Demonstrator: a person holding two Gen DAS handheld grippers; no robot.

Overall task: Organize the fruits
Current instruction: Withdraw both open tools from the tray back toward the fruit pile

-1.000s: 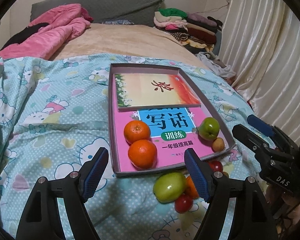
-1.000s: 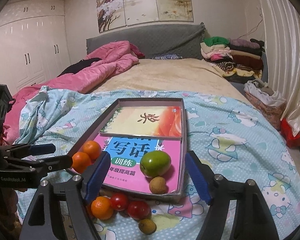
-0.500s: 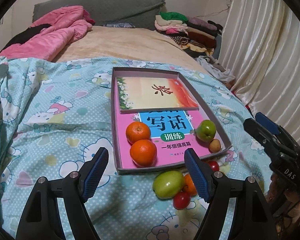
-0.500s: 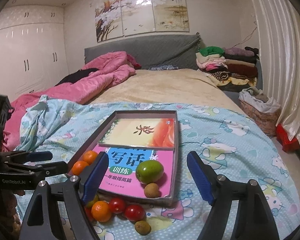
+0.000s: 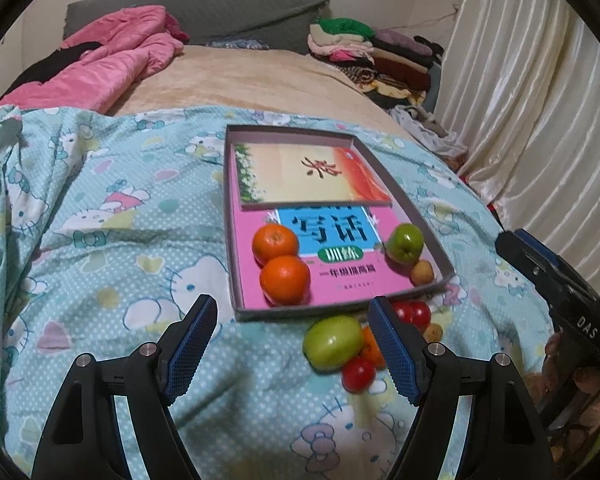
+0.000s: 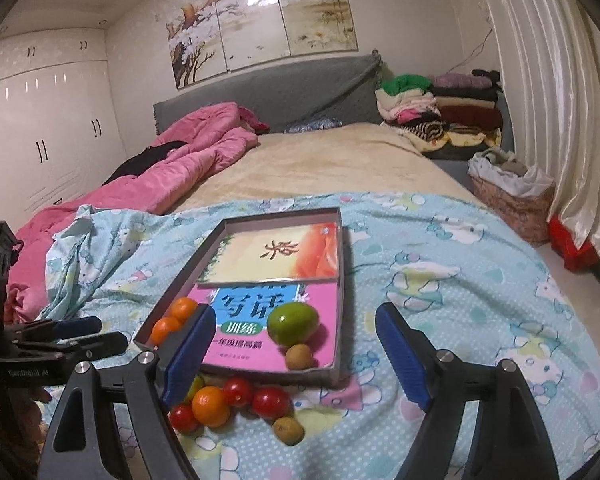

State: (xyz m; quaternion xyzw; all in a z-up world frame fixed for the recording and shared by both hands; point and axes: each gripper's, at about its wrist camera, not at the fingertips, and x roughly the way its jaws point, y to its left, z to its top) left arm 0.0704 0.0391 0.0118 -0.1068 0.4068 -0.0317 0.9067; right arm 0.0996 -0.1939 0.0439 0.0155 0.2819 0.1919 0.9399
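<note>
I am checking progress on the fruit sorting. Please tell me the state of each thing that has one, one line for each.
Left gripper: open, empty.
Right gripper: open, empty, jaws just widened.
Box: lidless, holding books and fruit.
Two oranges: in box, touching.
Green fruit: in box.
Second green fruit: outside, on blanket.
Cherry tomatoes: outside box.
Small orange: outside box.

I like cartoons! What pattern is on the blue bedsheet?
White cartoon cats and dots on the bedsheet, clearest in the left wrist view.
</note>
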